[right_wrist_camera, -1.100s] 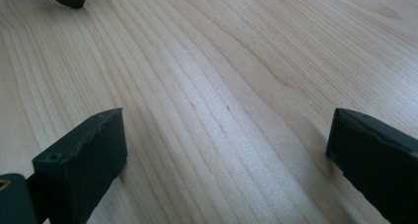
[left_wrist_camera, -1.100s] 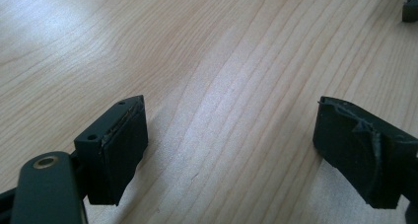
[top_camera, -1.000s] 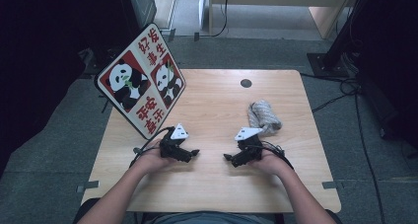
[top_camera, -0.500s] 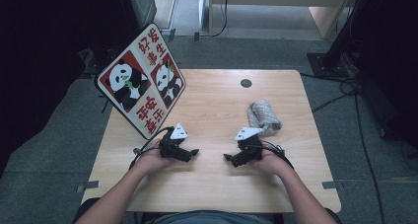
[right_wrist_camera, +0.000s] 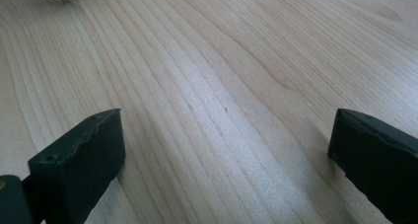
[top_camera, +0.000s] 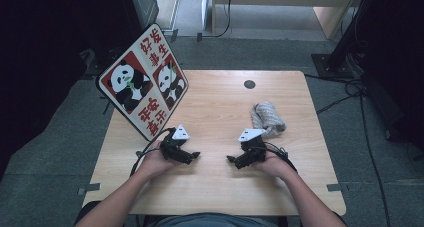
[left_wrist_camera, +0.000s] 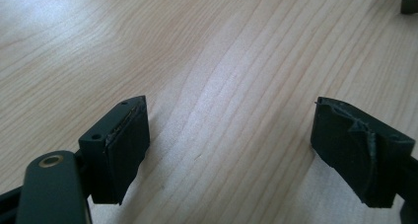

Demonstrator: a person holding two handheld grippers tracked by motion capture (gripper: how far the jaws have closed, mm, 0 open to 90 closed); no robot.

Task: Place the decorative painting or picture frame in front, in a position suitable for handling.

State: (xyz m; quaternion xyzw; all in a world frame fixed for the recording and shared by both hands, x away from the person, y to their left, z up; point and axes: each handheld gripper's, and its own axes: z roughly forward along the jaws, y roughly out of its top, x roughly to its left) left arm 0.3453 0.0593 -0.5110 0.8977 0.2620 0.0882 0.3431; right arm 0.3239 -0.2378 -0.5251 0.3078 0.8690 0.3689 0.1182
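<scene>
On the wooden table (top_camera: 215,112), a person's hands hold two black grippers low over the near half. My left gripper (top_camera: 192,156) points right toward the centre. Its jaws stand wide apart with bare wood between them (left_wrist_camera: 231,150). My right gripper (top_camera: 232,159) points left, facing the other, and is open too with only table grain between its jaws (right_wrist_camera: 226,160). A crumpled grey cloth (top_camera: 267,117) lies just behind the right gripper, apart from it. Each gripper view catches a dark tip of the opposite gripper at its upper edge.
A square sign with panda pictures and red characters (top_camera: 144,82) leans at the table's far left corner. A round cable hole (top_camera: 249,84) sits near the far edge. Cables (top_camera: 350,92) lie on the floor to the right.
</scene>
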